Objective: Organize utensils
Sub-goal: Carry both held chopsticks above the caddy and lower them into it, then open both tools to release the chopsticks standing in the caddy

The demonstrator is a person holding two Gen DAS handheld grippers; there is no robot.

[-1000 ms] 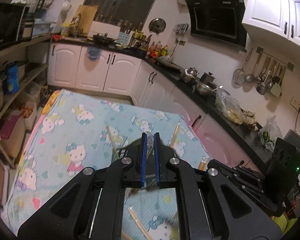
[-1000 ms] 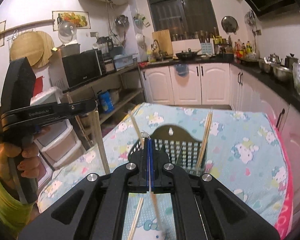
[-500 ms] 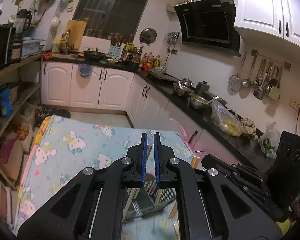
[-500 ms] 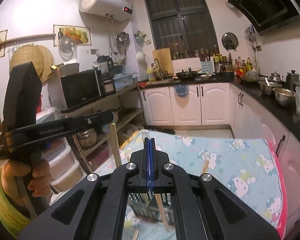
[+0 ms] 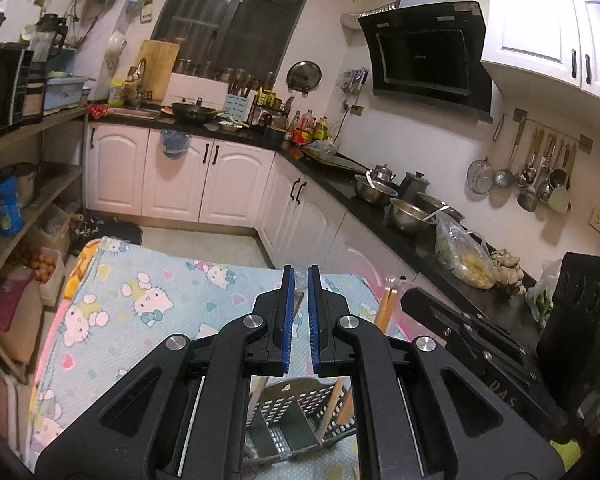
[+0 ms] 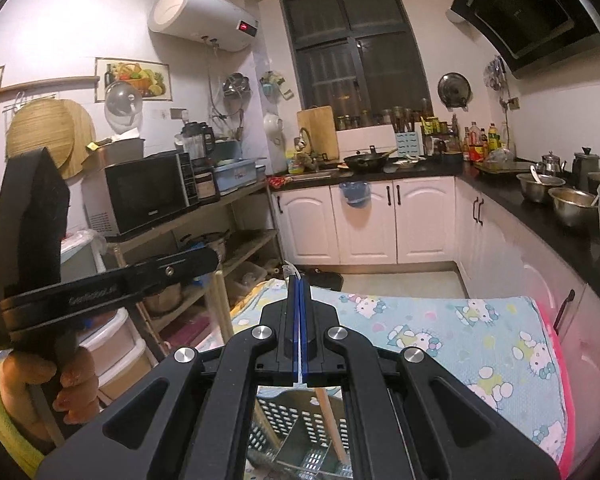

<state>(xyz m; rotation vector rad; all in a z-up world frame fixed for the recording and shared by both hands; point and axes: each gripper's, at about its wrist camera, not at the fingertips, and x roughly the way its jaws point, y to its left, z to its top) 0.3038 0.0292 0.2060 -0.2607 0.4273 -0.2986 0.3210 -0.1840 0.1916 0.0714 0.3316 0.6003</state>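
Observation:
My left gripper (image 5: 299,276) holds a thin clear utensil (image 5: 299,286) between its blue pads, jaws a narrow gap apart. Below it sits the perforated metal utensil basket (image 5: 296,412) with wooden chopsticks (image 5: 384,308) leaning in it. My right gripper (image 6: 299,280) is shut on a thin clear white utensil handle (image 6: 290,269), above the same basket (image 6: 296,424), where a chopstick (image 6: 328,416) stands. The left gripper's body (image 6: 100,288) and the hand show at the left of the right wrist view. The right gripper's body (image 5: 480,340) shows in the left wrist view.
The table has a blue Hello Kitty cloth (image 5: 140,288), also in the right wrist view (image 6: 460,320). White cabinets and a black counter with steel bowls (image 5: 408,212) run along the right. Open shelves (image 6: 204,240) with a microwave stand at the left.
Both grippers have risen and tilted up, so the table sank in view and the basket now shows only beneath the jaws. Each keeps its grip.

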